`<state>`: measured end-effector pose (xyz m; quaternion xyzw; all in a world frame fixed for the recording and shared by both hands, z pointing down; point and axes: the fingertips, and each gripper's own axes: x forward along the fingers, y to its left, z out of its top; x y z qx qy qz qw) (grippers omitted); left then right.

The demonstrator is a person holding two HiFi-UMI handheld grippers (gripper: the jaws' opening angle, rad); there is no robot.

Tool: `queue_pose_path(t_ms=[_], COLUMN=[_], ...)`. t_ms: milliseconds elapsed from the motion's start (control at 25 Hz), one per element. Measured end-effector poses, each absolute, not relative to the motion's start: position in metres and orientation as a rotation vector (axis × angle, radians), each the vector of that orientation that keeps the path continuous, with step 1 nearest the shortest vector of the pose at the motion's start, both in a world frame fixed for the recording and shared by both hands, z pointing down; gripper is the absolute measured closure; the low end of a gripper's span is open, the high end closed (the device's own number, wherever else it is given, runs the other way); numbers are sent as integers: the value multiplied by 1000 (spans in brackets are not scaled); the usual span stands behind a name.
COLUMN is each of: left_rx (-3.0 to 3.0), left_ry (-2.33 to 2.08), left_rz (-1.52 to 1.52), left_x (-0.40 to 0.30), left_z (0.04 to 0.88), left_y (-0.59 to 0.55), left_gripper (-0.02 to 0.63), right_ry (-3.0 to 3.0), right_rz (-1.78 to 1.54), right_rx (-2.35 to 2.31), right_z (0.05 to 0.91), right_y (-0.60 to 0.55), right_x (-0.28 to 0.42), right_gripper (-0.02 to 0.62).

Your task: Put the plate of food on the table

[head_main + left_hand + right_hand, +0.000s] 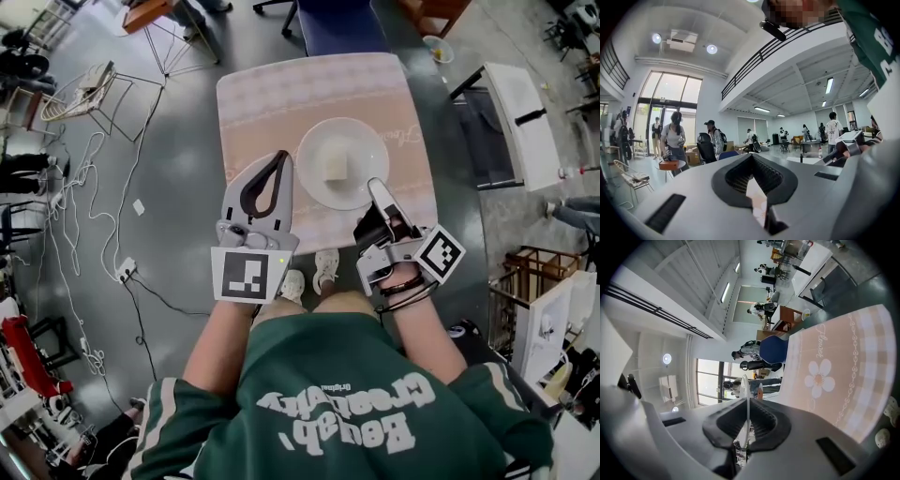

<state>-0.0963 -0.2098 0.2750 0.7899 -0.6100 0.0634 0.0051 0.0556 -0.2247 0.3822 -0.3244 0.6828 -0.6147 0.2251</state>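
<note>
The head view shows the plate [314,141] of food over the middle of the table [234,94], which is covered with a pink cloth [403,103]. The right gripper [377,190] has its jaws closed on the near right part of the rim. So the plate lies straight ahead of these jaws and spreads away from them, with the pale block of food [335,166] beyond the jaw tips and a little to their left. The left gripper [280,157] is just beside the left edge of the plate and, as far as I can see, does not touch it. Both forearms reach forward and down from the body, with the wrists near each other.

The left gripper view shows that its jaw tips meet and nothing is held. Through the hollow behind the tips only a bit of the cloth is seen. This gripper points nearly level, out across the room.

The right gripper view has the plate edge-on, as a thin white line that runs from between the jaws out past their tips, so the grip is on the rim only. The flower-printed cloth fills one side of the picture (this camera is rolled). Whether the underside of the plate rests on the cloth, I cannot tell. In my judgement the coming move turns on this: the table is directly under the plate and the right hand alone carries it. The lowering must therefore keep the plate level, because a rim grip may let the far side sag.
</note>
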Motion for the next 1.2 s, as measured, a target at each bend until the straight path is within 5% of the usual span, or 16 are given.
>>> queue_pose_path(t_ms=[1200], left_rx=[2465], left_ry=[-1855], left_rz=[347], left_x=[-86], left_z=[331], left_y=[-238], left_gripper=[597], right_ry=[1835], right_rz=[-1754], right_rx=[-945], right_z=[420], right_y=[-258], right_x=[60], right_gripper=[572])
